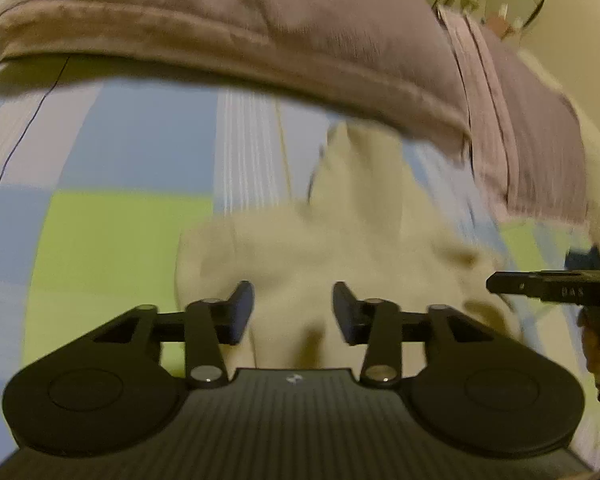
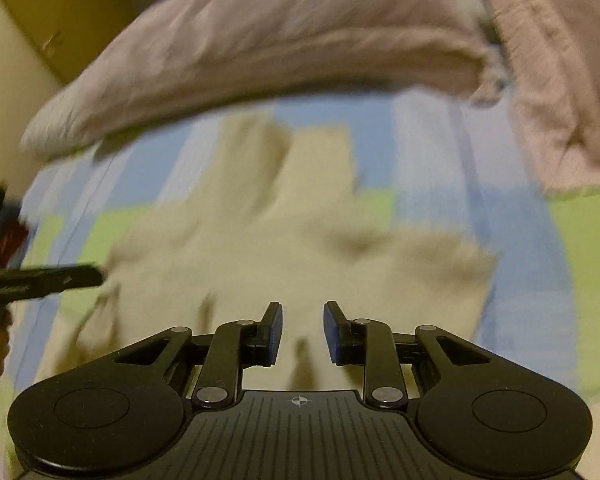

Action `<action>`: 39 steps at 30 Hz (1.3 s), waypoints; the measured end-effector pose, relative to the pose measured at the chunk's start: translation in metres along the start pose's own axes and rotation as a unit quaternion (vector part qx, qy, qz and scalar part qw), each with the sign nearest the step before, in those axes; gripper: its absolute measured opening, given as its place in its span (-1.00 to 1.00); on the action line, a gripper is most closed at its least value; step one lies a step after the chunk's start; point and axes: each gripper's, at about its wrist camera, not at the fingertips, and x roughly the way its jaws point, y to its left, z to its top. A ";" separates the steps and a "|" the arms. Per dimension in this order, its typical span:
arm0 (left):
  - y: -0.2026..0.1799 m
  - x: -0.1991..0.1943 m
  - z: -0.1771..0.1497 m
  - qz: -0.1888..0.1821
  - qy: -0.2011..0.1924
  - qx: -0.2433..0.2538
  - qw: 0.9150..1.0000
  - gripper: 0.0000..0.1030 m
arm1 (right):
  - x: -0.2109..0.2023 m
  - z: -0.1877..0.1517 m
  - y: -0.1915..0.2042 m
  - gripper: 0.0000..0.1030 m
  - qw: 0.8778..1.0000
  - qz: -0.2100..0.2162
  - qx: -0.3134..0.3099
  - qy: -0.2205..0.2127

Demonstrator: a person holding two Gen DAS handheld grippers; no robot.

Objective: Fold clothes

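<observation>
Cream garment | blue-green checked bedsheet | mauve pillows | pale wall

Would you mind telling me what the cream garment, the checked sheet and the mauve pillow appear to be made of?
Cream garment: soft matte cloth, probably cotton knit; it rumples into loose folds, though blur hides the weave.
Checked sheet: thin, flat woven fabric, likely cotton; printed blue, white and green blocks, no sheen.
Mauve pillow: matte woven cover over soft filling; plump, creased, with a stitched flange edge.

Black grippers, ribbed housings, silver screws, blue-padded jaws.
</observation>
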 end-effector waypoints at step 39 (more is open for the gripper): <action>-0.016 -0.037 -0.087 -0.102 -0.017 0.023 0.994 -0.69 | -0.060 -0.086 0.008 -0.87 1.000 0.001 -0.017 0.001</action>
